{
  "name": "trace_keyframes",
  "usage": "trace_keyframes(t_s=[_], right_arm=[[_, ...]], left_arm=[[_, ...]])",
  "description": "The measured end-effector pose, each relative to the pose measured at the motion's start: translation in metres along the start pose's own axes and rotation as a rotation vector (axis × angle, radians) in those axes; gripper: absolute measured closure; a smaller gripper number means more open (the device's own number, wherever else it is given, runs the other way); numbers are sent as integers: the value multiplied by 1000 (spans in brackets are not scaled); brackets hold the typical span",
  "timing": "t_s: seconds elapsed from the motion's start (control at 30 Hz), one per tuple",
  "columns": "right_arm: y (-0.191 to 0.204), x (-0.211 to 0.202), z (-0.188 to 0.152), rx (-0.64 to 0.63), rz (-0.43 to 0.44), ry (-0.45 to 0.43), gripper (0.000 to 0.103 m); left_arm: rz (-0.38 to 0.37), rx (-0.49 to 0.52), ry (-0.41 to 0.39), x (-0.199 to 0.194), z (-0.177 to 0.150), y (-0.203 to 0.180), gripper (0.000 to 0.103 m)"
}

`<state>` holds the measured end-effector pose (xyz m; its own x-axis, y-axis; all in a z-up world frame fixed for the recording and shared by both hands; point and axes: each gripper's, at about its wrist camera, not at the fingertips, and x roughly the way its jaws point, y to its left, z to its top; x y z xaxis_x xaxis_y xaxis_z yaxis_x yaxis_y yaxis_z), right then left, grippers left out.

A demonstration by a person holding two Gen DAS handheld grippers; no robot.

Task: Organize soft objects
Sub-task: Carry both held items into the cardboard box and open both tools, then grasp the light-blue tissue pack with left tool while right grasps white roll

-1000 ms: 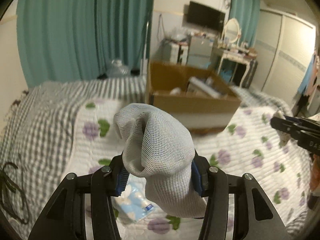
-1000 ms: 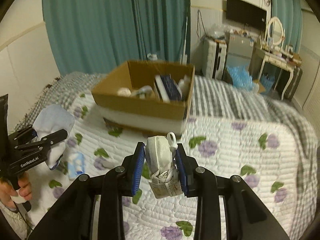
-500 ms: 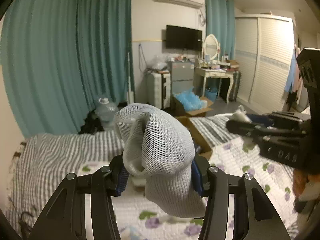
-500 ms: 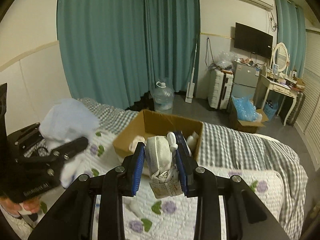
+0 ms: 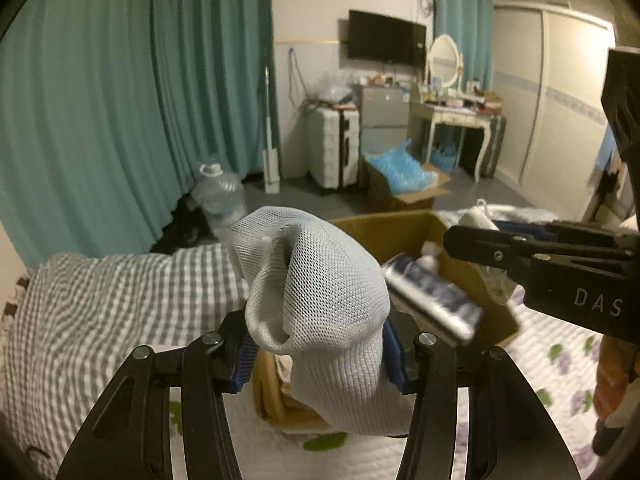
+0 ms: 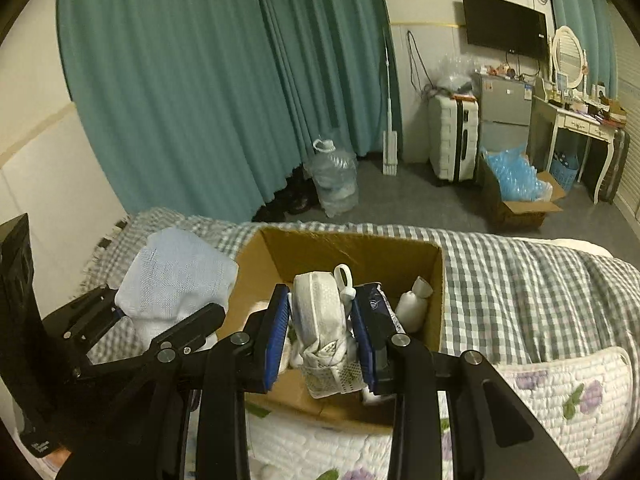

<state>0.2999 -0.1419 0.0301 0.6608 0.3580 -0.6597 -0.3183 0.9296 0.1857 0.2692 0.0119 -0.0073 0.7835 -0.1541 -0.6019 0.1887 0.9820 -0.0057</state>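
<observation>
My left gripper [image 5: 318,354] is shut on a light grey mesh sock [image 5: 320,300] and holds it just before the near left rim of an open cardboard box [image 5: 396,232] on the bed. In the right wrist view the sock [image 6: 176,276] shows pale blue, left of the box [image 6: 348,248]. My right gripper [image 6: 324,340] is shut on a white rolled sock bundle [image 6: 320,312] and holds it over the box's near side. Inside lie a dark blue packet [image 6: 380,308] and a white bottle [image 6: 412,304].
The bed has a grey checked blanket [image 6: 520,280] and a white quilt with purple flowers [image 6: 560,392]. Beyond the bed stand teal curtains [image 6: 200,80], a water jug [image 6: 334,180], a white suitcase [image 6: 452,136], a floor box of blue plastic [image 6: 516,188] and a dressing table [image 6: 576,128].
Both grippers have moved forward to the cardboard box with their socks still held. The box has come from far off to just under the fingertips.
</observation>
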Motion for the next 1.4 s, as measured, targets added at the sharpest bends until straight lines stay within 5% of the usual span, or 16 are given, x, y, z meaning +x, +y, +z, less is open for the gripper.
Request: trace_keyframes(t_s=[0.23,0.37,0.5,0.73,0.87,1.07,1.27,1.4], right_arm=[[-7,42,-5,-33,-48,39,69],[-13,43,-3,-15,-69,20,22],[-15,21,2,-11,-87,-23,20],[-1,-71,19,-27,-149,-106,17],[16,-145,25,-58,-180,-176,11],[47,-243,21,-112,-220,-237,5],[84,-314,-2,-155,-229,-315,2],[102,-330,-24,-180,-216,-330,2]], left_arm=[[19,29,1,28,-15,2,39],[17,16,-1,30,-11,0,23],[34,1,-21,19,-3,-2,23],[53,-2,-86,-47,19,-4,23],[48,7,-170,-115,34,-3,11],[92,12,-303,-217,45,-11,9],[106,-17,-371,-288,24,-7,9],[153,-10,-377,-303,8,-6,9]])
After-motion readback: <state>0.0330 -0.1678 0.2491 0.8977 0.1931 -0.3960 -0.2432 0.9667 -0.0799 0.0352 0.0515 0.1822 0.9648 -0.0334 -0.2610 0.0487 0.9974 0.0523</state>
